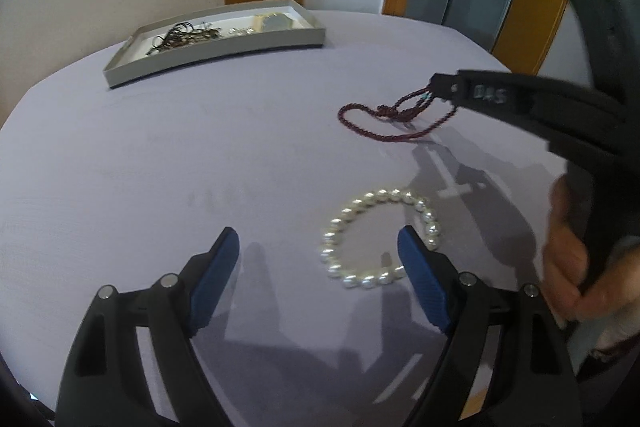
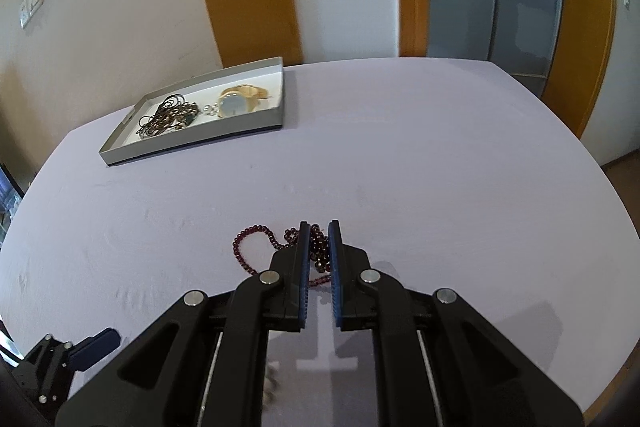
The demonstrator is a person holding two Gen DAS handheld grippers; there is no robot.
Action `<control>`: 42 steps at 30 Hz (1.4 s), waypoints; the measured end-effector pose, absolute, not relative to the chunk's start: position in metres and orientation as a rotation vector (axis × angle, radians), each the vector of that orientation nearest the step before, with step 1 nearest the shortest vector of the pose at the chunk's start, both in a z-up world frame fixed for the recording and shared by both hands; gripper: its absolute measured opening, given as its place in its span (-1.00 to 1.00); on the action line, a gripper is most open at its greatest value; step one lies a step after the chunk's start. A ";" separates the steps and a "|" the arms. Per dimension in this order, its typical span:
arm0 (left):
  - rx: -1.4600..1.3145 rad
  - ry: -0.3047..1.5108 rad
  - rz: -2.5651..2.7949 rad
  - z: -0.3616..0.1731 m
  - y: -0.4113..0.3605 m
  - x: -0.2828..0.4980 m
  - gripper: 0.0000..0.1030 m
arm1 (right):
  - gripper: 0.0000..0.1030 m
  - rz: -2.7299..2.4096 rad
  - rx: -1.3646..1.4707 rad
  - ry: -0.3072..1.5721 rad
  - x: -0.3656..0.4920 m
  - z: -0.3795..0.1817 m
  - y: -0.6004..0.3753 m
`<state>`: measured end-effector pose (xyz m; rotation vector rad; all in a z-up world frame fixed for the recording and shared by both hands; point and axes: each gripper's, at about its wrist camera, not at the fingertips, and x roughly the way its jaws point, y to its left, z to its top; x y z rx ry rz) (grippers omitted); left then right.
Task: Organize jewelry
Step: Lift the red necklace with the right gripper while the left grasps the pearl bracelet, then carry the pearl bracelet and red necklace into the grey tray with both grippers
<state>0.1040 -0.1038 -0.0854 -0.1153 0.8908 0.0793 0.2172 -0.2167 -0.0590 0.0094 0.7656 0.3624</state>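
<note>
A dark red bead necklace [image 1: 384, 119] lies on the lilac tablecloth. My right gripper [image 2: 319, 227] is shut on a bunch of its beads [image 2: 320, 247]; the rest of the strand trails to the left on the cloth. The right gripper also shows in the left wrist view [image 1: 434, 85], holding the necklace's right end. A white pearl bracelet [image 1: 376, 239] lies just ahead of my left gripper [image 1: 316, 239], which is open and empty; its right finger [image 1: 420, 279] covers part of the bracelet's near right side. A grey tray [image 2: 192, 143] holds jewelry at the back left.
The tray [image 1: 216, 51] holds tangled dark chains [image 2: 168, 117], small silver pieces [image 2: 210, 110] and a gold watch [image 2: 240, 101]. The table's far edge meets a cream and orange wall, with a glass door at the back right.
</note>
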 end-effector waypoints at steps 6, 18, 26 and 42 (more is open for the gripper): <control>-0.052 0.891 0.116 -0.095 -0.126 0.109 0.66 | -0.82 0.367 0.040 0.763 0.214 -0.063 -0.238; -0.047 0.867 0.094 -0.089 -0.135 0.124 -0.77 | -0.82 0.385 0.073 0.770 0.219 -0.067 -0.244; -0.081 0.873 0.079 -0.087 -0.114 0.125 -0.82 | -0.82 0.403 0.073 0.761 0.218 -0.063 -0.240; -0.123 0.822 0.167 -0.051 -0.041 0.145 -0.82 | -0.82 0.471 0.044 0.737 0.231 -0.039 -0.199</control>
